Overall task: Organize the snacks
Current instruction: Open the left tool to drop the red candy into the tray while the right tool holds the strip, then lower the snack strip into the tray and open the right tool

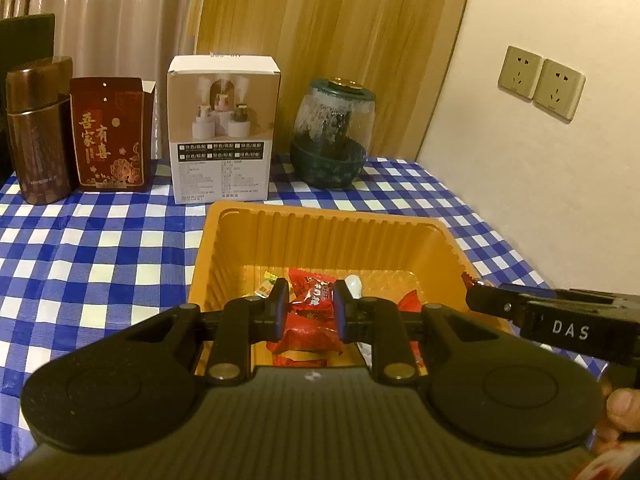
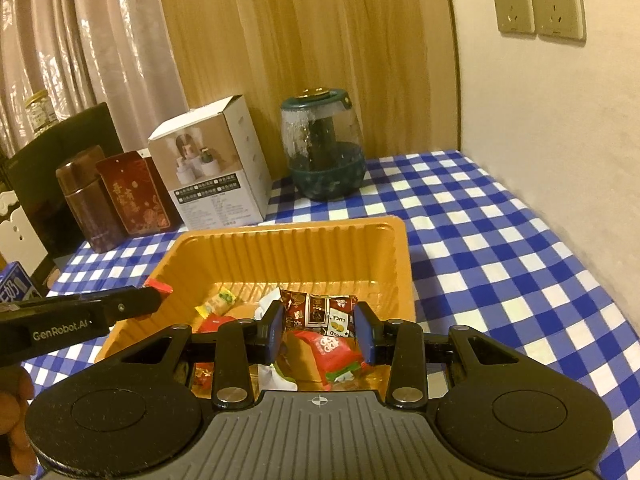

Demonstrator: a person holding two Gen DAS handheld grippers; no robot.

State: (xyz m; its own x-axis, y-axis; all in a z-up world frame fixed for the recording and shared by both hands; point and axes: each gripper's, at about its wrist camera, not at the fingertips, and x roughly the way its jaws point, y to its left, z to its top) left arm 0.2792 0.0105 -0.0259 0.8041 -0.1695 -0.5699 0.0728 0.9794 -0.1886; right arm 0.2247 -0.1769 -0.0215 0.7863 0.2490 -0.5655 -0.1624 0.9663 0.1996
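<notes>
While both tongs (image 1: 310, 312) (image 2: 322, 330) are pinching packets over the tray (image 1: 320, 232), apparently filling is nearing completion.

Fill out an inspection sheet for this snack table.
Surface: blue checked tablecloth.
Job's things: orange tray holding loose wrapped snacks.
Clutter: white box, red box, brown canister and green jar along the back.
Grippers: left gripper shut on red packet; right gripper shut on brown packet; both over the tray.
Cables: nothing seen.
Surroundings: curtains, wall sockets.
</notes>
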